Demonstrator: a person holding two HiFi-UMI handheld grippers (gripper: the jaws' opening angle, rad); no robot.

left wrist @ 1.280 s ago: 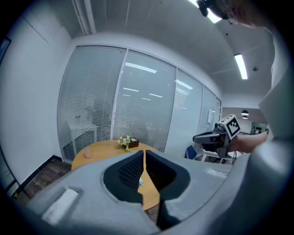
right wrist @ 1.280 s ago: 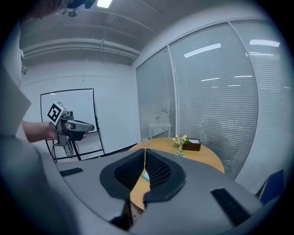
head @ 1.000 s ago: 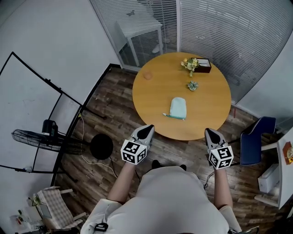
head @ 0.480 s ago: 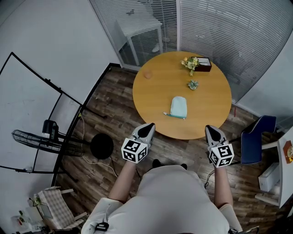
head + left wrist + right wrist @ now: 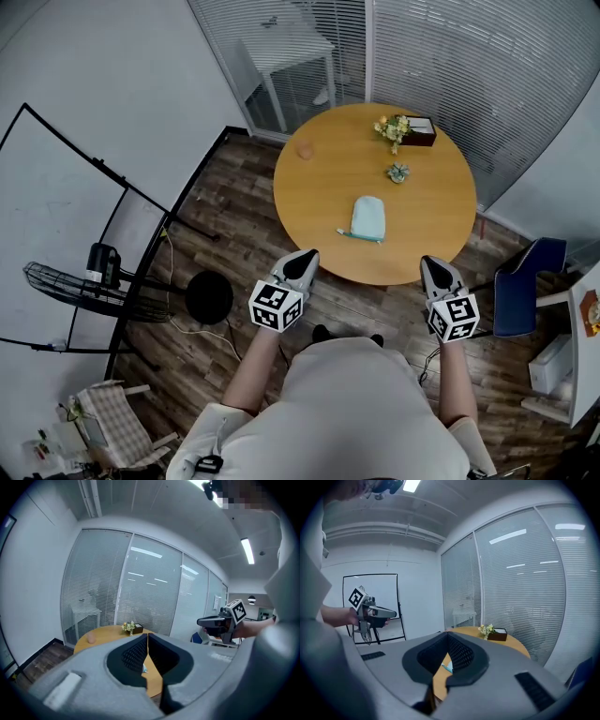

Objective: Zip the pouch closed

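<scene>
Round wooden table (image 5: 314, 192) on a plank floor (image 5: 234, 246), blinds (image 5: 487, 66) behind, pale blue pouch (image 5: 367, 217) flat near the table's front edge, left gripper (image 5: 304, 259) and right gripper (image 5: 430, 267) before the table, apart from pouch, jaws together, empty.

This looks like an office meeting room. Glass partitions (image 5: 441, 66) with slatted blinds fill the upper right of the head view. A round wooden table (image 5: 319, 192) stands mid-frame on a plank floor (image 5: 225, 225), with a blue chair (image 5: 523, 277) at the right edge. Strip lights (image 5: 247, 550) run along the ceiling.
</scene>
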